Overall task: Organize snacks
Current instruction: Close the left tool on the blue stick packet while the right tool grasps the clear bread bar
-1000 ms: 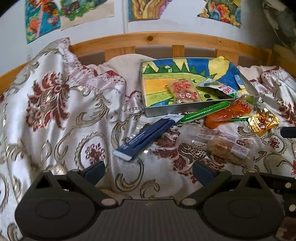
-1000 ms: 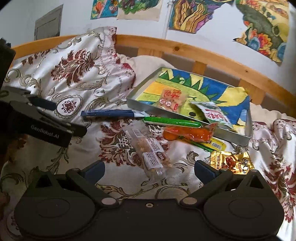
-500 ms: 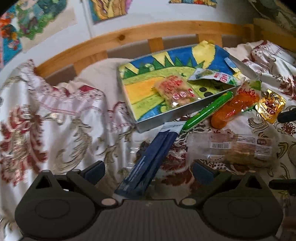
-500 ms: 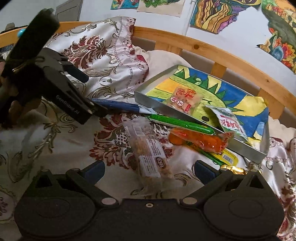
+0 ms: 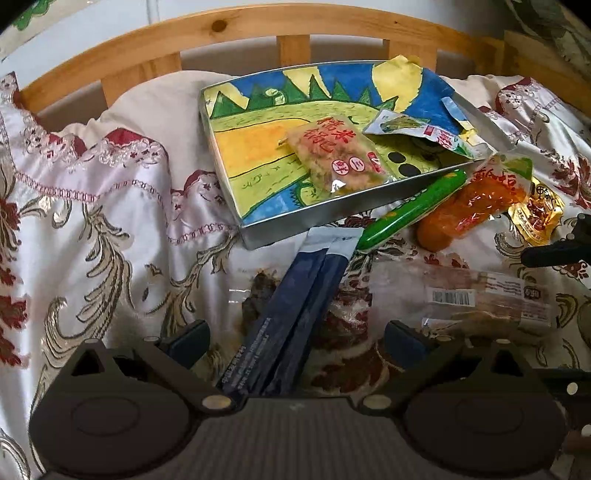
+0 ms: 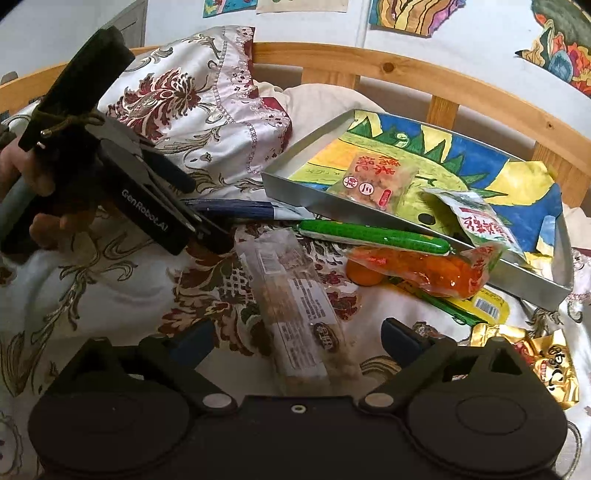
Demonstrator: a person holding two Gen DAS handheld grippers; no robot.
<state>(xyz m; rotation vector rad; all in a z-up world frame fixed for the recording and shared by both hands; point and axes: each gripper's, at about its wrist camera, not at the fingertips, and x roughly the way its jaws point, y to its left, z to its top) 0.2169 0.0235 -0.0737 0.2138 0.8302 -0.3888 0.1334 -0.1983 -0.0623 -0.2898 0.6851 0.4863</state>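
A navy stick packet lies on the patterned bedspread between the spread fingers of my left gripper, untouched; the gripper is open. My right gripper straddles a long clear snack pack; its jaws are closing, and the pads stand clear of the pack. A metal tray lined with a painted sheet holds a rice-cracker pack and a white-green packet. In front of the tray lie a green stick, an orange packet and a gold packet.
A person's hand holds the left gripper at the left of the right wrist view. A wooden bed rail runs behind the tray. A raised fold of bedspread sits to its left. A yellow packet lies under the orange one.
My left gripper has come forward and down, so the navy packet now lies between its fingers. My right gripper has moved closer over the clear snack pack.
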